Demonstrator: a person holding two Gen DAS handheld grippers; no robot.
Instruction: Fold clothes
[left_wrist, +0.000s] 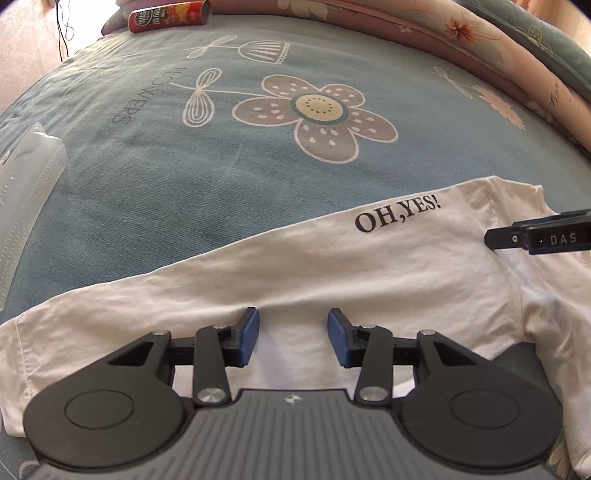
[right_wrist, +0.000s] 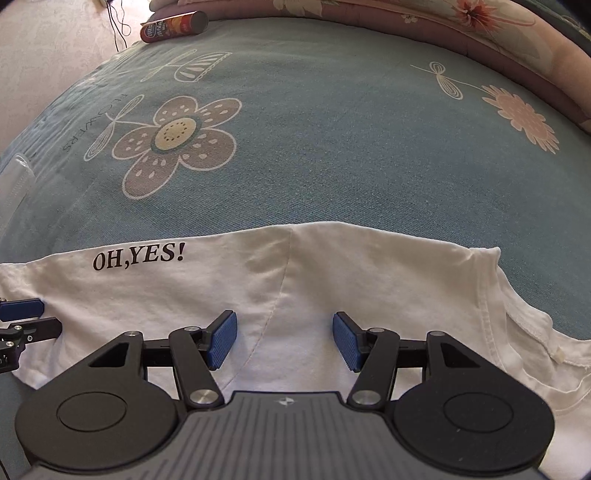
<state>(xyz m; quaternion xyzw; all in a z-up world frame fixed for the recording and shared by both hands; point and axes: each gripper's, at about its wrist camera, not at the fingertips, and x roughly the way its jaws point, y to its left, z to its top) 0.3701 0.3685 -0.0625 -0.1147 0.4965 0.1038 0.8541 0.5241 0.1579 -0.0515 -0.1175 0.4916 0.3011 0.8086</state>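
A white T-shirt (left_wrist: 295, 258) printed "OH,YES!" lies folded lengthwise on the blue flowered bedspread (left_wrist: 184, 166); it also shows in the right wrist view (right_wrist: 332, 273), with its collar at the right. My left gripper (left_wrist: 293, 338) is open and empty, its blue pads just above the shirt's near part. My right gripper (right_wrist: 285, 341) is open and empty over the shirt near a sleeve seam. The right gripper's finger shows at the right edge of the left wrist view (left_wrist: 535, 236). The left gripper's tip shows at the left edge of the right wrist view (right_wrist: 22, 314).
A red snack can (left_wrist: 170, 16) lies at the far edge of the bed, also in the right wrist view (right_wrist: 173, 26). A clear plastic bag (left_wrist: 26, 192) lies at the left. A folded pink and grey quilt (left_wrist: 498, 48) borders the far right.
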